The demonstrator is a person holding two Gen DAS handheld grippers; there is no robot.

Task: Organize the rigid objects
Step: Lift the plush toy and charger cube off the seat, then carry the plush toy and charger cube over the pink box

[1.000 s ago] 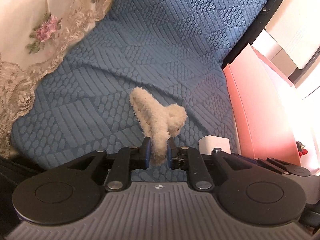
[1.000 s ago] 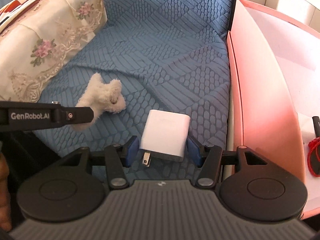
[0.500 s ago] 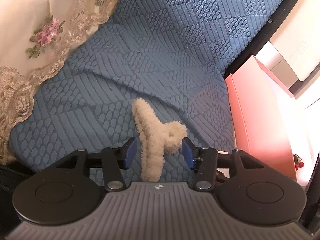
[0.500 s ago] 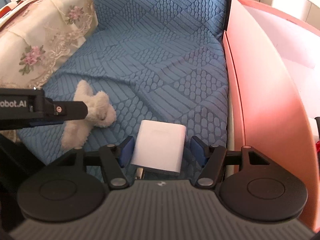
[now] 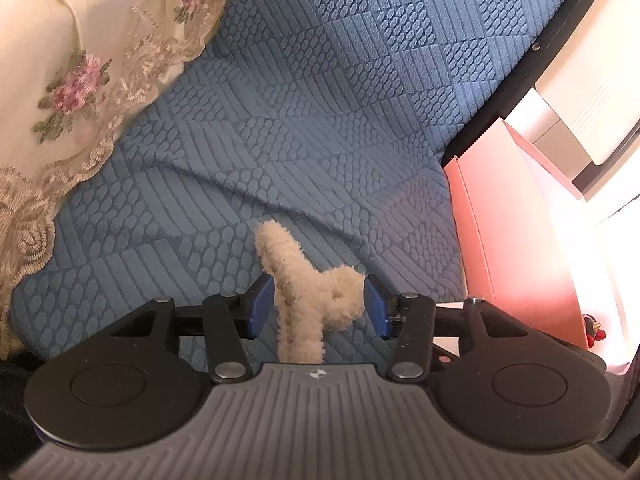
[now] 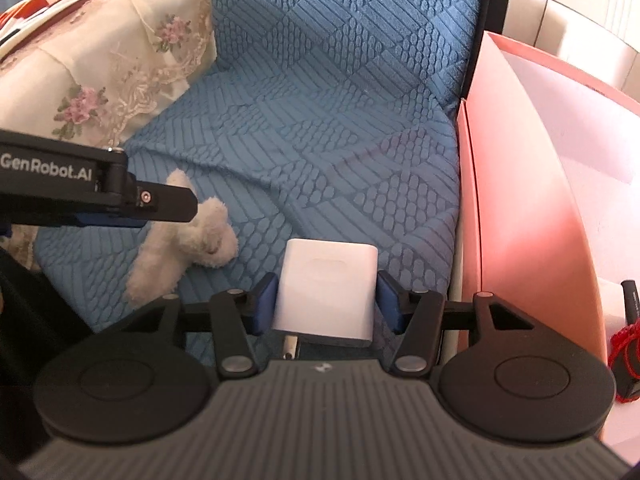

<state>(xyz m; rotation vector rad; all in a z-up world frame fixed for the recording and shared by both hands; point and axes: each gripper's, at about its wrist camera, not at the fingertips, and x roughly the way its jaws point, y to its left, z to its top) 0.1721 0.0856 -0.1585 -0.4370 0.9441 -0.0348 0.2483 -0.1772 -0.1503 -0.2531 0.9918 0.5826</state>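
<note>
A fuzzy beige hair claw clip [image 5: 308, 292] lies on the blue quilted cushion [image 5: 320, 100]. My left gripper [image 5: 318, 306] is open, its blue pads either side of the clip with small gaps. The clip also shows in the right wrist view [image 6: 188, 240], under the left gripper's finger [image 6: 160, 200]. A white plug-in charger block [image 6: 326, 288] lies on the cushion's front edge, prongs toward me. My right gripper [image 6: 326, 304] is open around it, pads close to its sides.
A pink box [image 6: 528, 200] stands right of the cushion [image 6: 340, 100], with a black and red item [image 6: 624, 340] inside. It also shows in the left wrist view [image 5: 516, 232]. A lace floral pillow [image 5: 80, 60] lies left, also in the right wrist view [image 6: 100, 64].
My left gripper, shut on the fuzzy clip a second ago, has opened and let it go on the cushion. My right gripper has moved forward over the charger, its jaws open throughout.
</note>
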